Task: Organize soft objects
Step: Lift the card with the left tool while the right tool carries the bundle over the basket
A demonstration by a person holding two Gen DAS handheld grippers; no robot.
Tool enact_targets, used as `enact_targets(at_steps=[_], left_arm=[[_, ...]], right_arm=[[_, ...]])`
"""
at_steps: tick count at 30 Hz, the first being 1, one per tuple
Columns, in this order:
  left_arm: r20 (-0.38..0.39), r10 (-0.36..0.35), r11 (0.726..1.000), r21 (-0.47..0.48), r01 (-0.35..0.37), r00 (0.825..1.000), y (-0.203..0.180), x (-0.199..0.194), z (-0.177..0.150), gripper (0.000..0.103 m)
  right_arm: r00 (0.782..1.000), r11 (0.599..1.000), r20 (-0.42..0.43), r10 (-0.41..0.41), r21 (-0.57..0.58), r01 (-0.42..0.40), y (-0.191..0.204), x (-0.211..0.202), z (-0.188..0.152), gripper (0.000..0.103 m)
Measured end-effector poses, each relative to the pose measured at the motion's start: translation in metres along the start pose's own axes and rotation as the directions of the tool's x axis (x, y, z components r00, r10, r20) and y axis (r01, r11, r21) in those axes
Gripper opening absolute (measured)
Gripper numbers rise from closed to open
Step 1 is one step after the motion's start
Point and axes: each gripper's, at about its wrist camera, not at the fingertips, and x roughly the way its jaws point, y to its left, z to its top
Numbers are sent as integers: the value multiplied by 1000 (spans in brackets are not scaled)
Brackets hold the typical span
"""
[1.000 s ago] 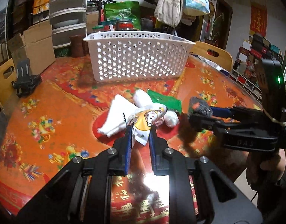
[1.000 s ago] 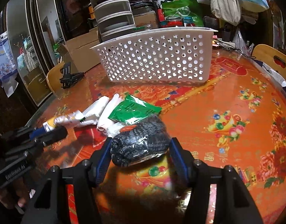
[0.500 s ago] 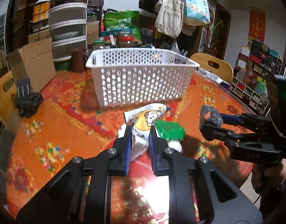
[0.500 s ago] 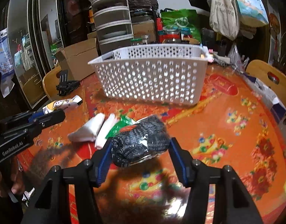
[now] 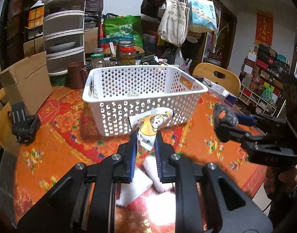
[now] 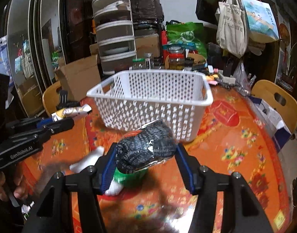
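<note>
Left wrist view: the left gripper (image 5: 145, 141) is clamped on a flat white packet printed with a yellow cartoon figure (image 5: 152, 124), held at frame centre, clear of the orange floral tablecloth (image 5: 51, 155) and just before the white perforated plastic basket (image 5: 144, 95) — presumably for dropping in.

Right wrist view: the right gripper (image 6: 146, 155) grips a dark grey knitted bundle in clear wrap (image 6: 146, 147) at lower centre, below the basket wall — likely the same destination. White soft rolls (image 6: 86, 161) remain on the table.
</note>
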Motion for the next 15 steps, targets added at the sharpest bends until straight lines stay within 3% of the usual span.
enact_targets(at_steps=[15], left_arm=[[-12,26,1000,-5,-26,1000,3,32,86,16]], right_arm=[[999,999,17,-51,-8,51,-14,15,77,58]])
